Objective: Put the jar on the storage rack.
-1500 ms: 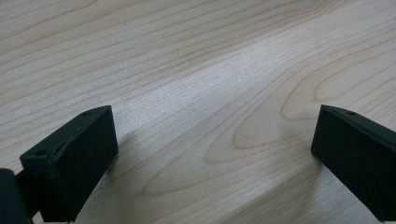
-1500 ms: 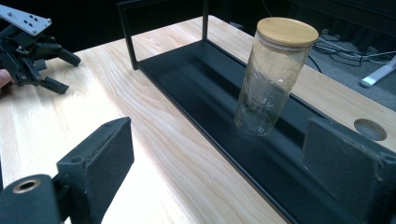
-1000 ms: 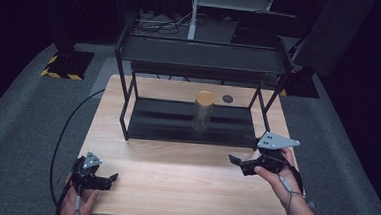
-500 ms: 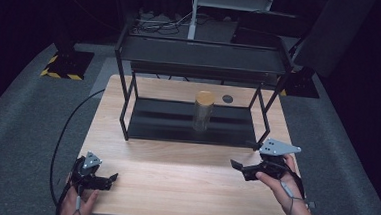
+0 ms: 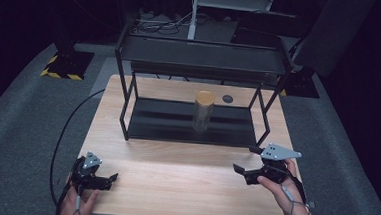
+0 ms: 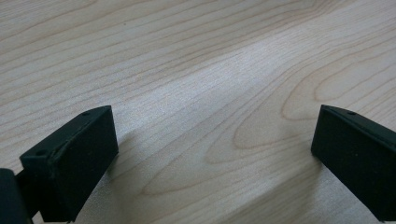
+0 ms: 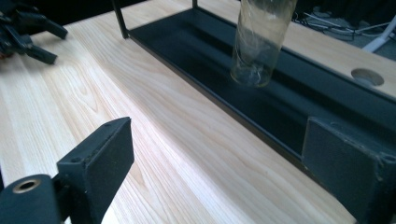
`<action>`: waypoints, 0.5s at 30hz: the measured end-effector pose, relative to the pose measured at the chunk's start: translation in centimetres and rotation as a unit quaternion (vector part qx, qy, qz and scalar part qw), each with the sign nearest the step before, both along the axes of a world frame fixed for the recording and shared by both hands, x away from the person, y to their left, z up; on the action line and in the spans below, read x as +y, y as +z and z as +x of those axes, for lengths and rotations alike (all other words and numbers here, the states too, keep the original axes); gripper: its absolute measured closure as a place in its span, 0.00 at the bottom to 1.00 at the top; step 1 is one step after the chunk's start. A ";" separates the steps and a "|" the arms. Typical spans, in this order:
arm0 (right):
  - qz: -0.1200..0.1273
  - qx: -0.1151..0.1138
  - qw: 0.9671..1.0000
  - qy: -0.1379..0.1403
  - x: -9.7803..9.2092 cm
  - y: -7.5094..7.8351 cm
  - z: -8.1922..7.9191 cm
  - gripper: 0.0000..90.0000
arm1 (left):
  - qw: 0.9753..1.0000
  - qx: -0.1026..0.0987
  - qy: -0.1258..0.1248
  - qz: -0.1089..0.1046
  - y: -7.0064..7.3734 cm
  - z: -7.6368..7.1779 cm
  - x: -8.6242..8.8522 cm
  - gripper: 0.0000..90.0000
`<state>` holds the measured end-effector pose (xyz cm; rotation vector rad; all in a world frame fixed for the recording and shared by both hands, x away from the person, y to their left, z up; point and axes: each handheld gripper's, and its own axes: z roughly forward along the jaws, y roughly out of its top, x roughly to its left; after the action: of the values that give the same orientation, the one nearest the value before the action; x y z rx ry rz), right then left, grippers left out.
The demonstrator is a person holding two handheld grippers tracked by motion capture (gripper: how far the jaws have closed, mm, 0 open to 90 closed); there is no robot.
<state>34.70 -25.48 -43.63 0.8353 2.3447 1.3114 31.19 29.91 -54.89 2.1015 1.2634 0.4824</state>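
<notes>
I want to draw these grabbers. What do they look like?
Both are black. The left gripper has two blocky black jaws, a small grey three-cornered plate on top and a black cable trailing off the table. The right gripper carries a bigger grey plate with small holes.

High view overhead, facing forward; left gripper view close on table [image 6: 196, 93]; right gripper view shares jar [image 7: 261, 42]
</notes>
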 end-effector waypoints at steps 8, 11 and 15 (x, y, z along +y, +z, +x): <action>-0.004 0.009 1.000 -0.007 -0.6 -1.6 -0.2 0.10 | 1.000 0.000 0.000 0.000 0.0 0.0 0.0 0.01; -0.006 0.012 1.000 -0.009 -0.7 -2.0 -0.2 0.10 | 1.000 0.000 0.000 0.000 0.0 0.0 0.0 0.01; -0.010 0.016 1.000 -0.012 -0.9 -2.7 -0.2 0.10 | 1.000 0.000 0.000 0.000 0.0 0.0 0.0 0.01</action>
<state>34.48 -26.38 -46.36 0.8831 2.3609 1.2711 31.19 29.90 -54.89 2.1014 1.2637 0.4823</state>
